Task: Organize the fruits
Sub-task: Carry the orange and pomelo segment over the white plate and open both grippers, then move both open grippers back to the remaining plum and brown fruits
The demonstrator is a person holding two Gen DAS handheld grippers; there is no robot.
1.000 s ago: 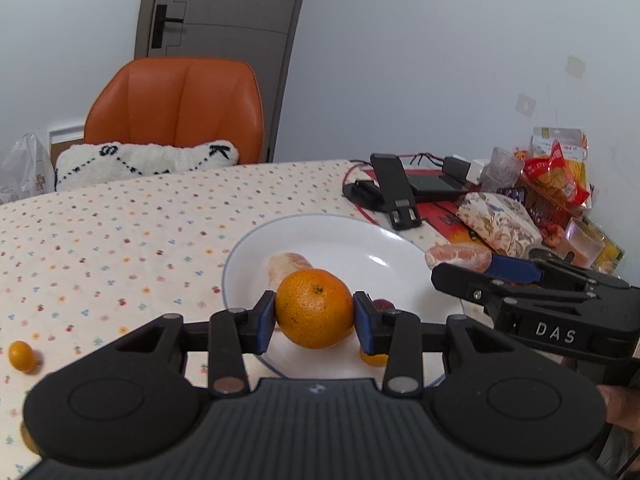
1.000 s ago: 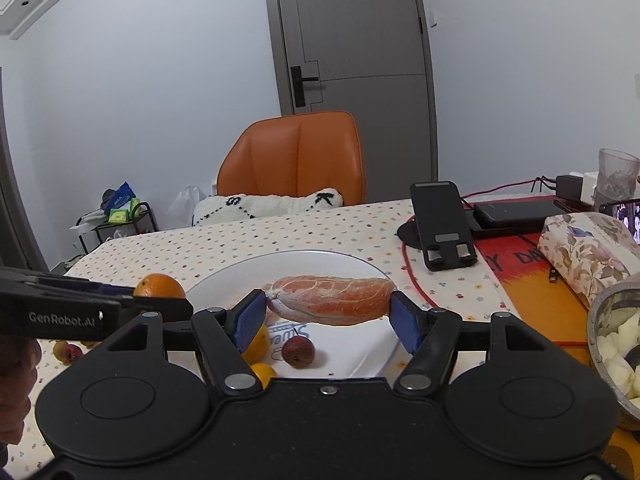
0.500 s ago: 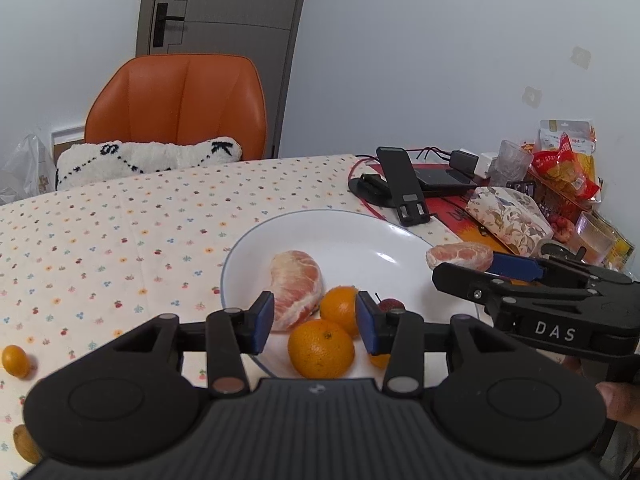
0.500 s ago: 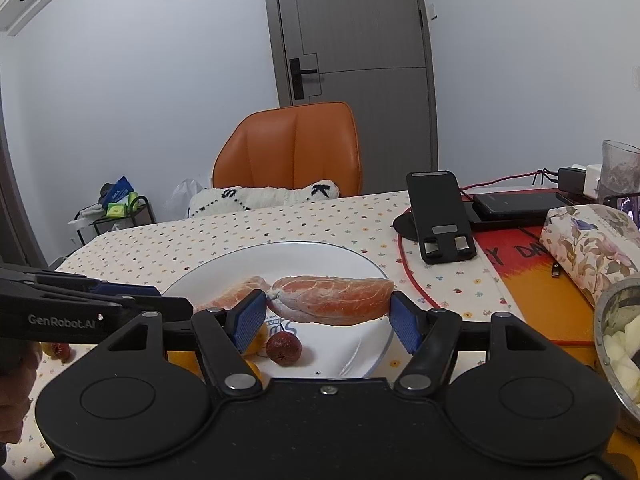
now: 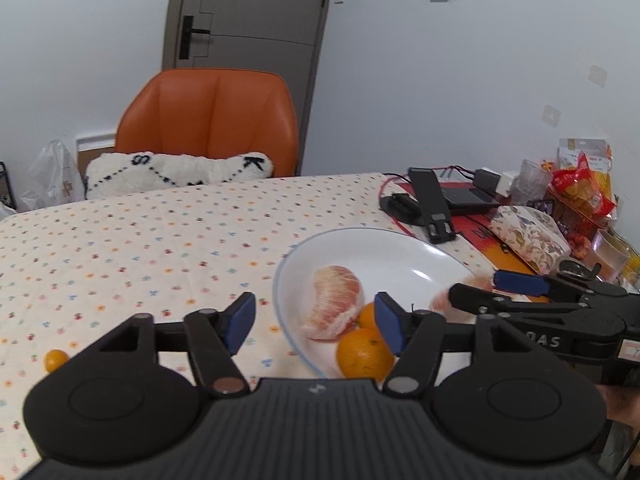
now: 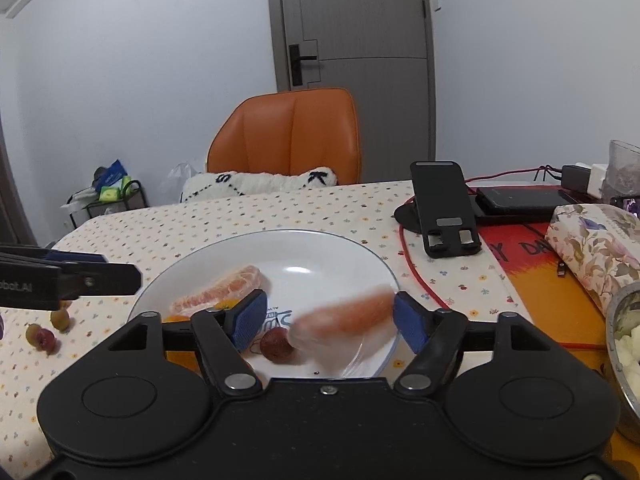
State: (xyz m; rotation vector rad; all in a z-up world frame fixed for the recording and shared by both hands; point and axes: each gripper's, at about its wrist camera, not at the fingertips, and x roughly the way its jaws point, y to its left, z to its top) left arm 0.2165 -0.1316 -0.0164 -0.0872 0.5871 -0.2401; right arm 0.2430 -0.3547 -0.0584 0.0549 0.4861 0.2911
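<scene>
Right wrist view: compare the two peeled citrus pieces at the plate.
The left piece looks sharp and rests on the left part of the plate; the right piece is motion-blurred. The left piece lies outside the right tool; the right piece is between its open fingers, short of the left pad. Both are peeled, pinkish citrus.

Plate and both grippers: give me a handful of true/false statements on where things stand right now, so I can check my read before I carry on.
1. The left gripper is open and holds nothing. True.
2. The right gripper is clamped on the pomelo segment. False: its jaws stand apart and the blurred segment lies between them, over the white plate.
3. An orange sits on the plate's near edge. True.
4. The plate holds only oranges. False: a peeled pomelo piece and a small red fruit are there too.
5. A small orange fruit lies on the tablecloth, off the plate. True.
</scene>
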